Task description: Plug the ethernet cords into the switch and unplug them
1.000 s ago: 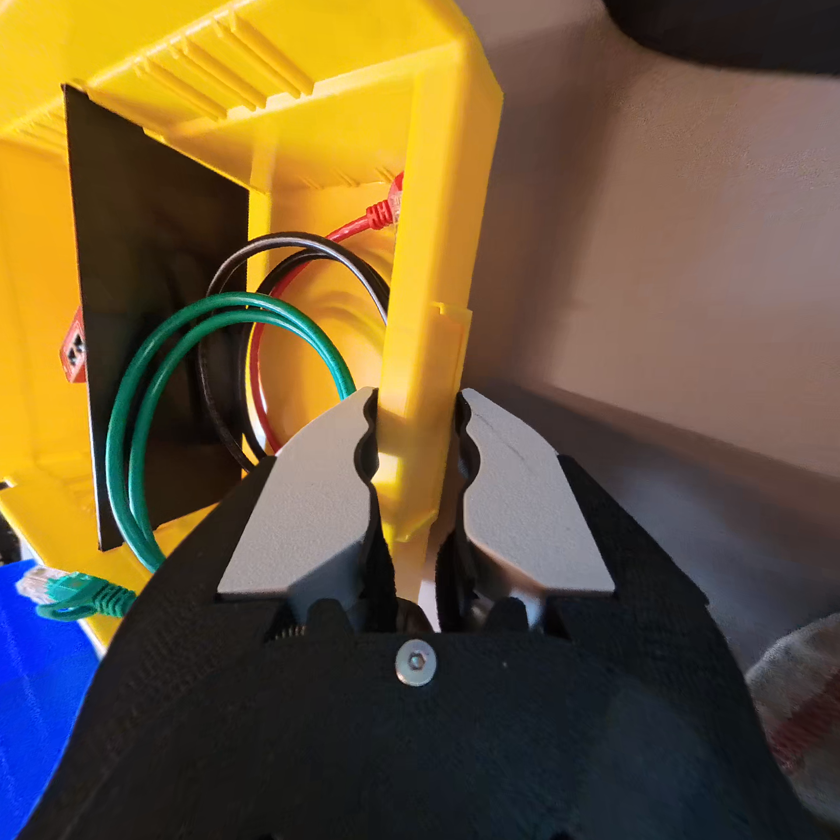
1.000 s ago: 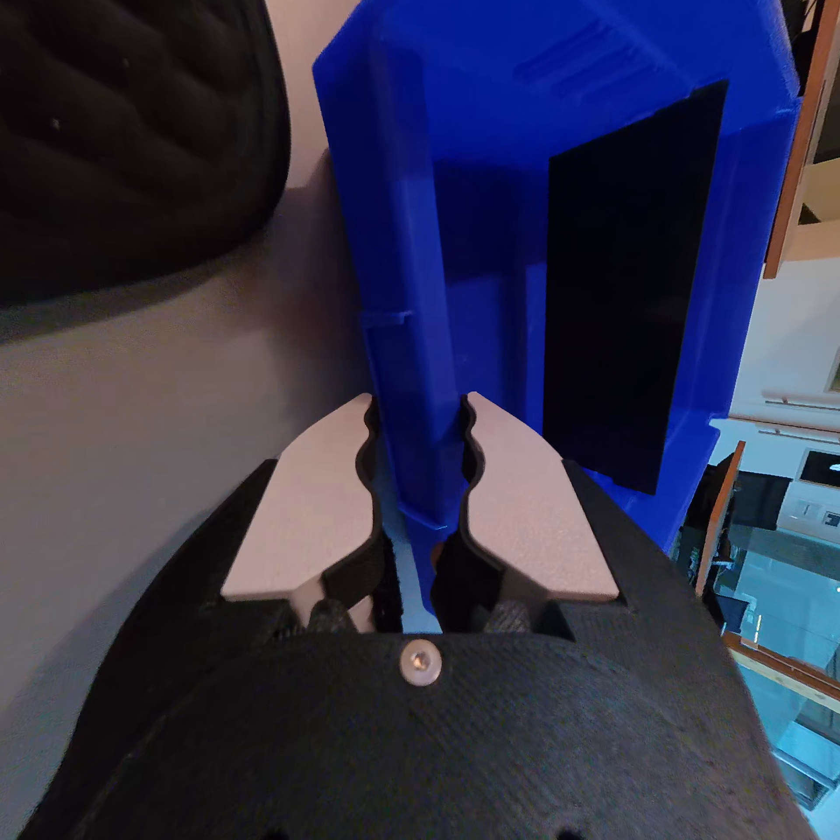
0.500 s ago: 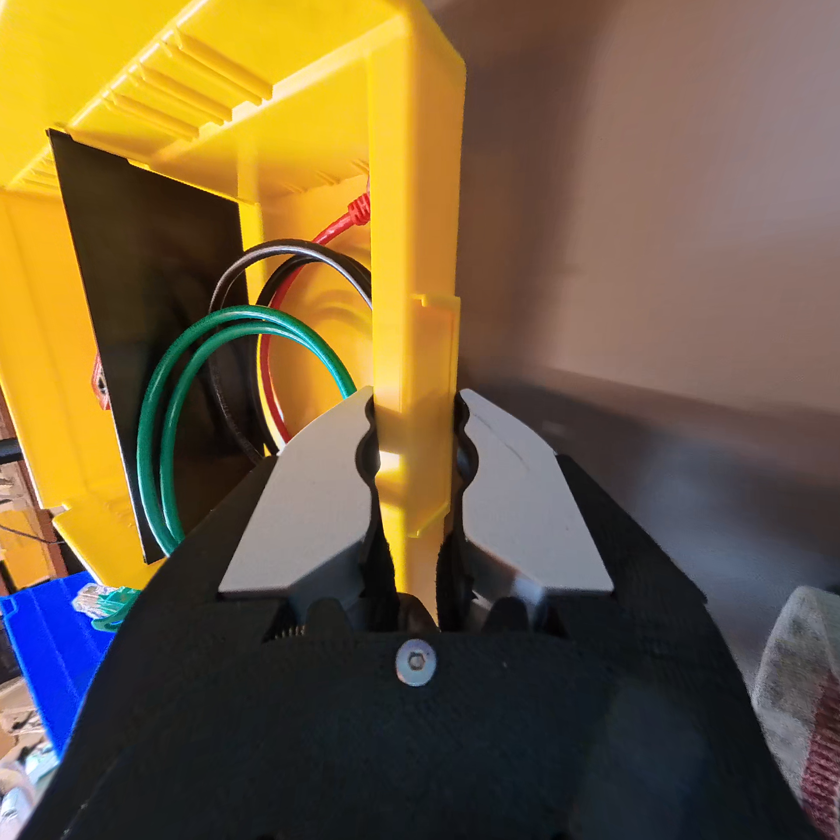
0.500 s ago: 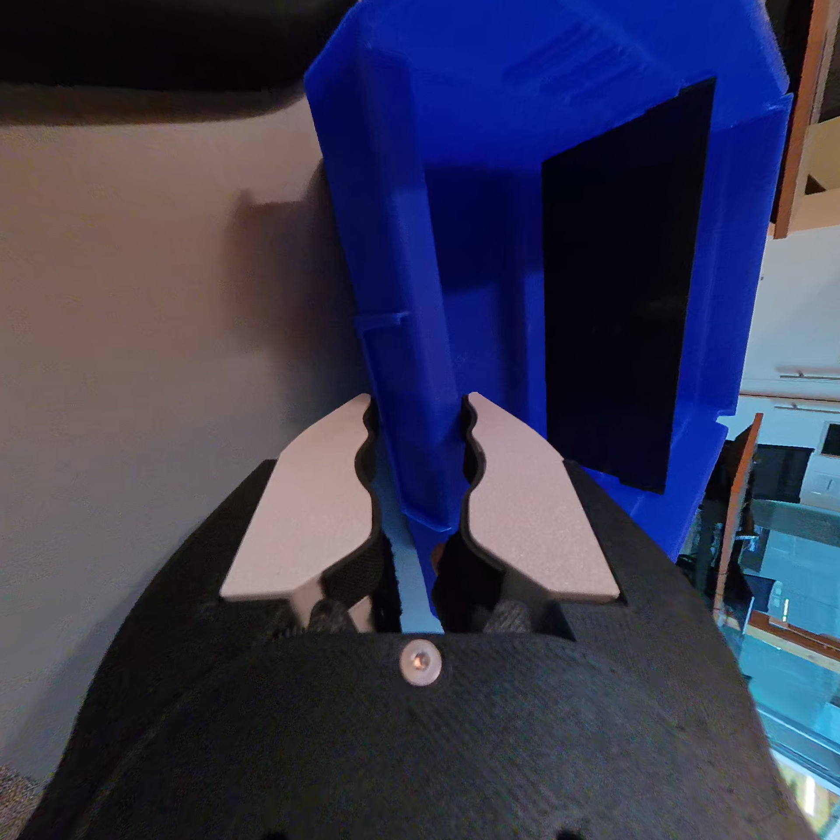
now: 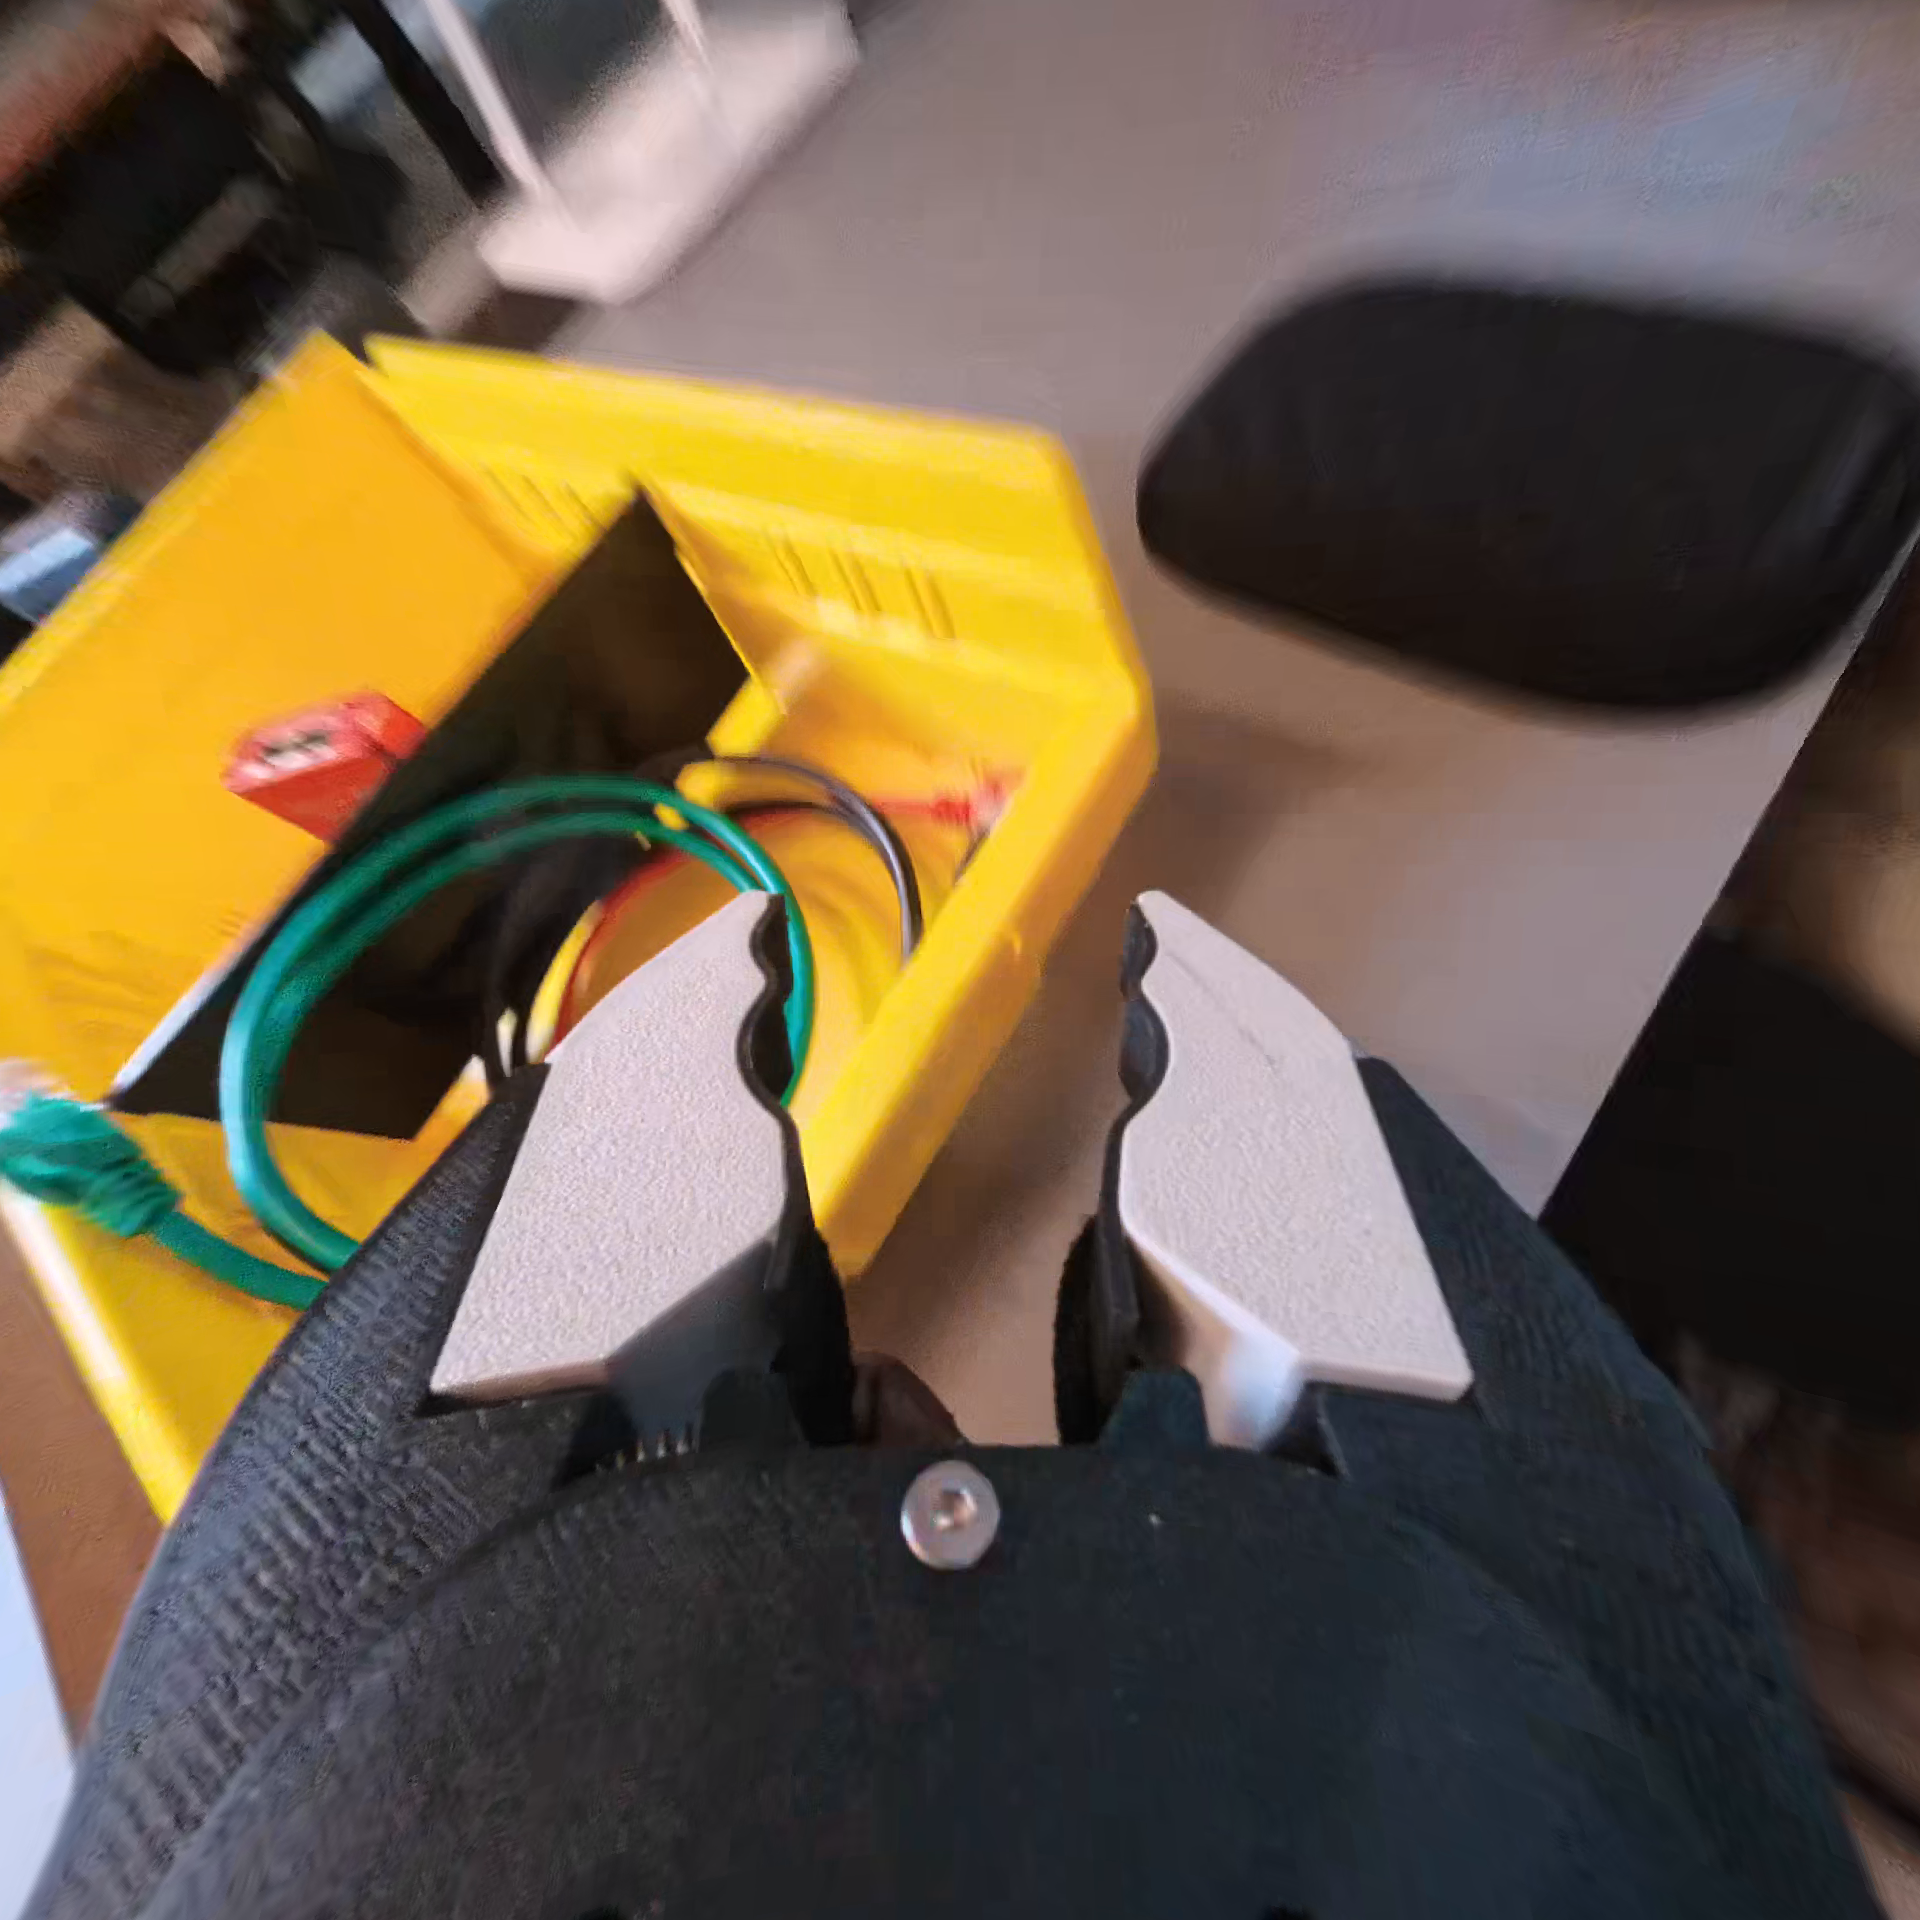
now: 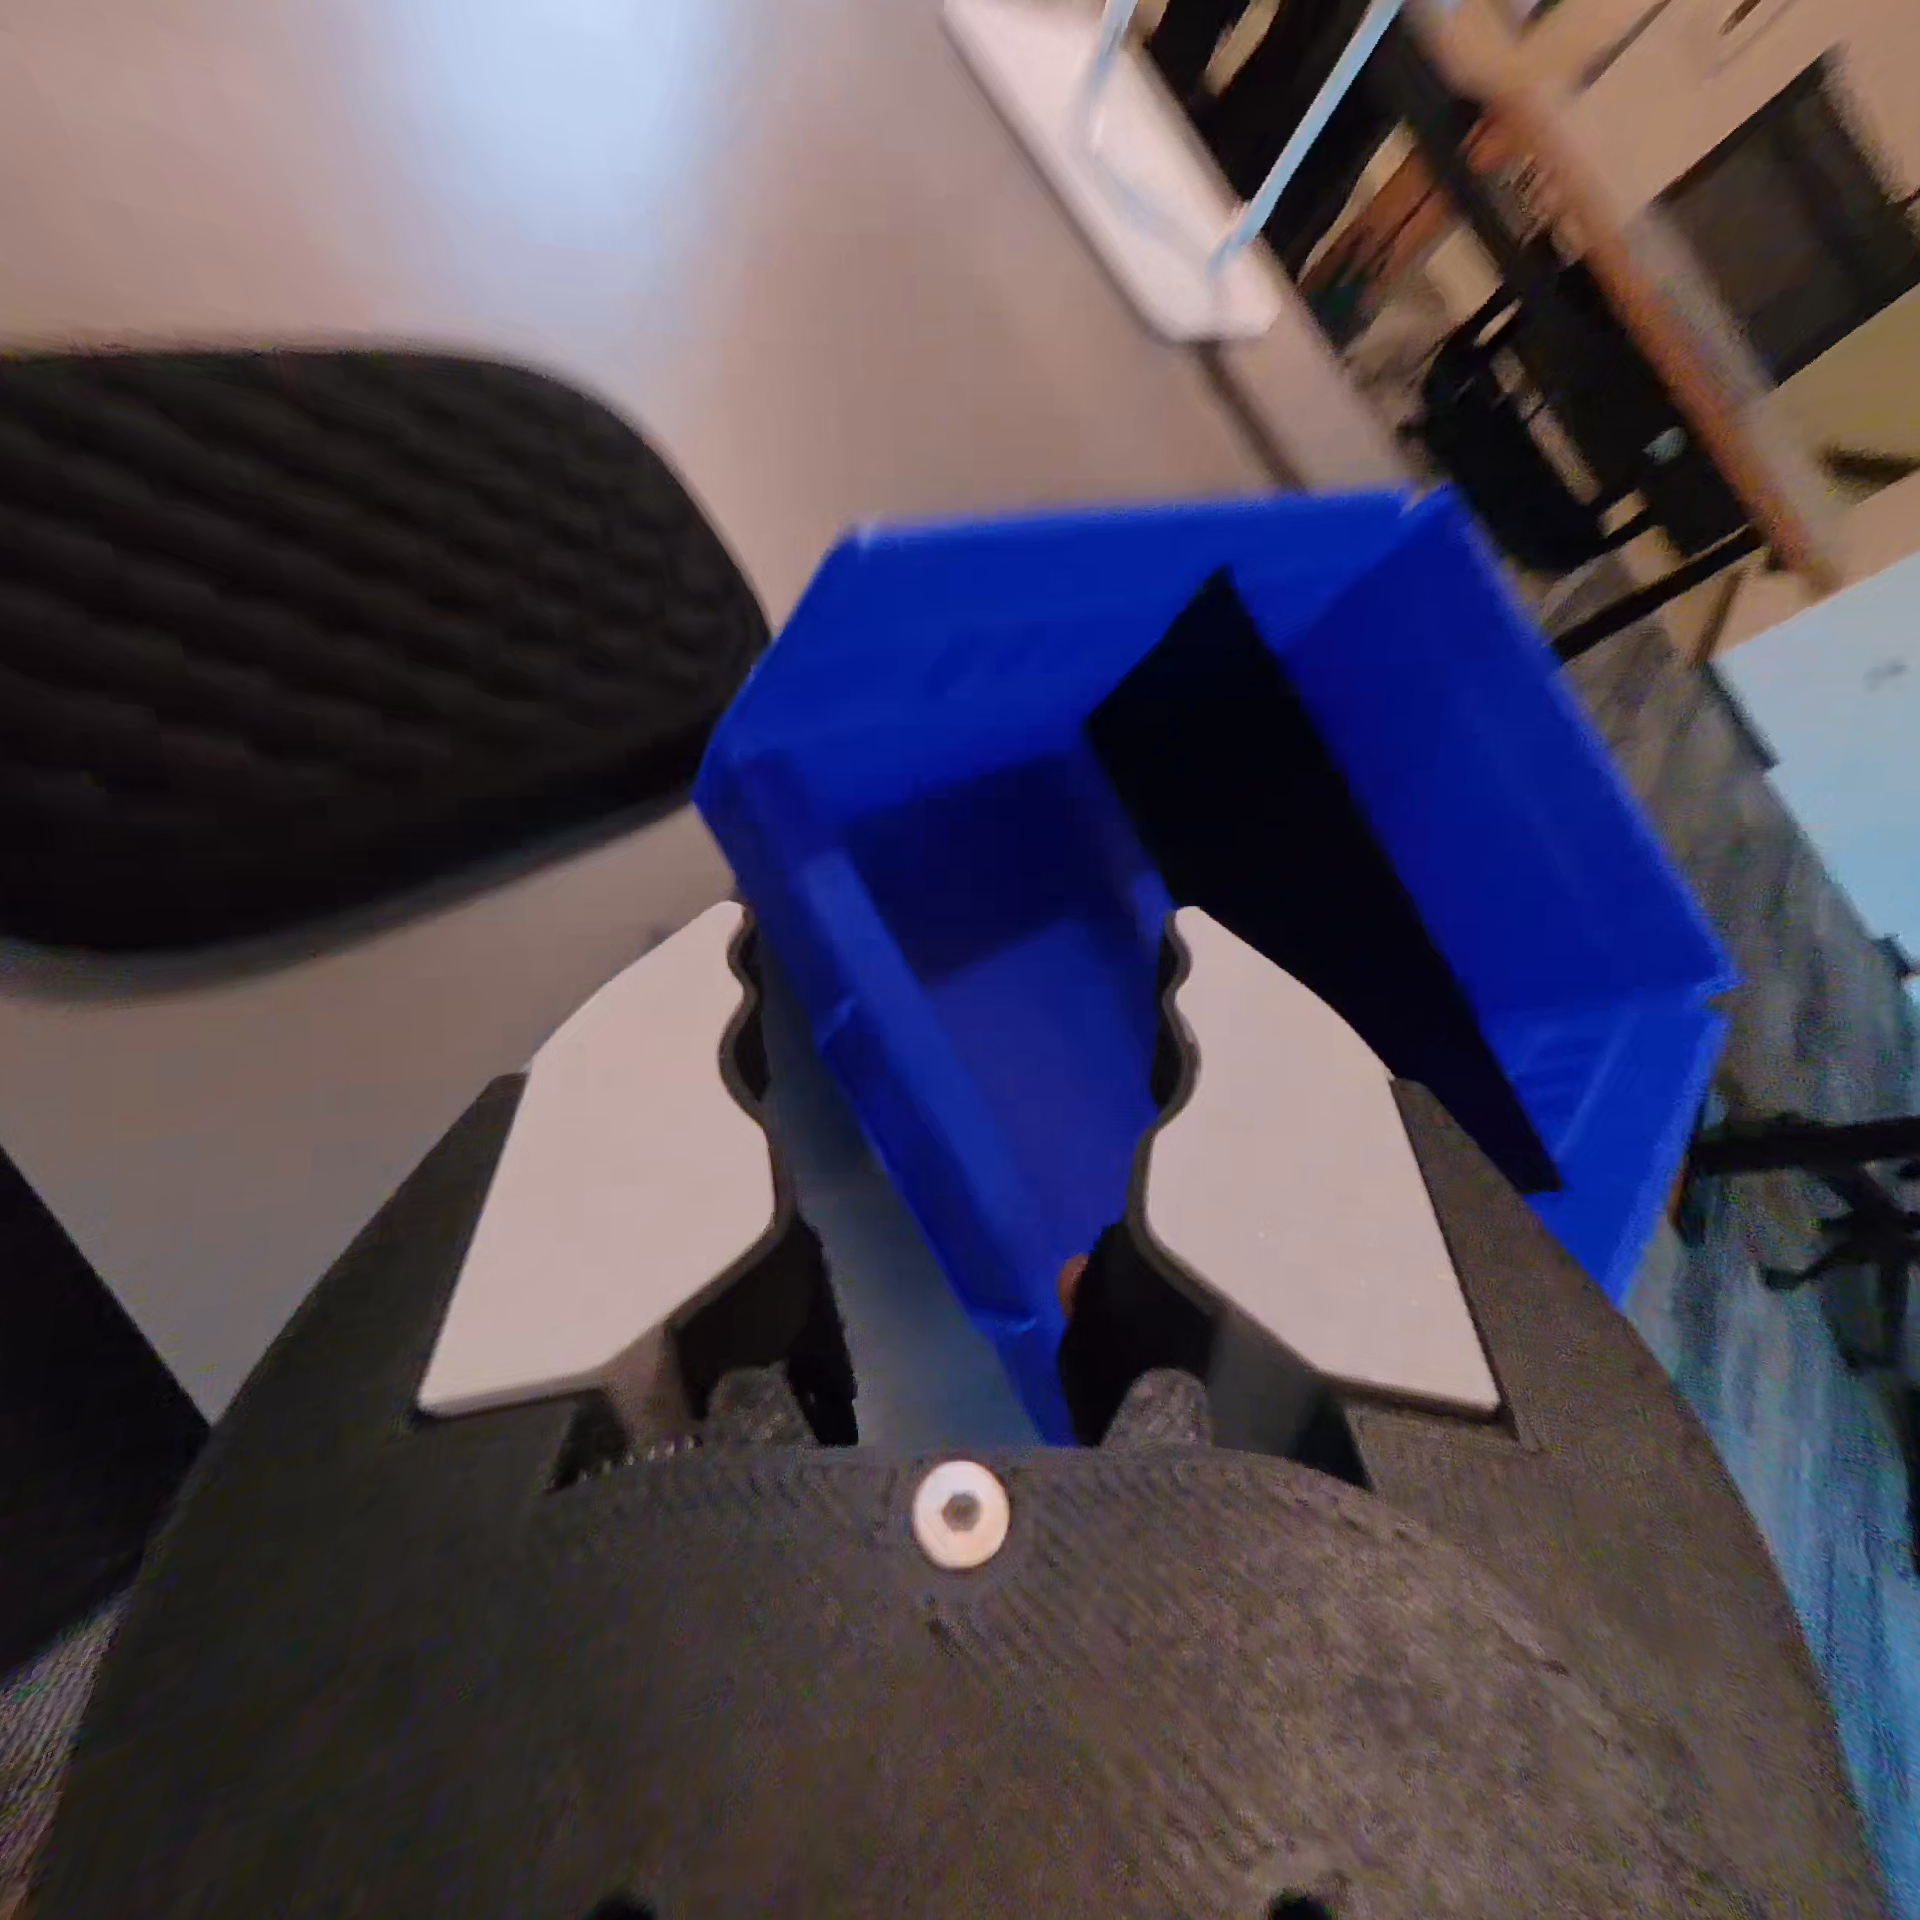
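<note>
We see left gripper [image 5: 945,1023] wide, holding nothing, just beside near corner of yellow bin [image 5: 966,1049]. Right gripper [image 6: 961,1039] wide too, straddling wall of blue bin [image 6: 1039,675]. Green cord [image 5: 312,956] coiled inside yellow bin, with black cord [image 5: 894,842] and red cord [image 5: 956,805]; its plug [image 5: 73,1153] hangs over bin's left edge. We judge cords light, springy; better grip stiff plug body. Switch not visible; pictures blurred.

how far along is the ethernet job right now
Barely started. Done: the yellow bin and blue bin sit on the table. In hand: nothing, left gripper and right gripper are both open. Left: the green cord, black cord and red cord lie coiled in the yellow bin; no switch is recognisable.
</note>
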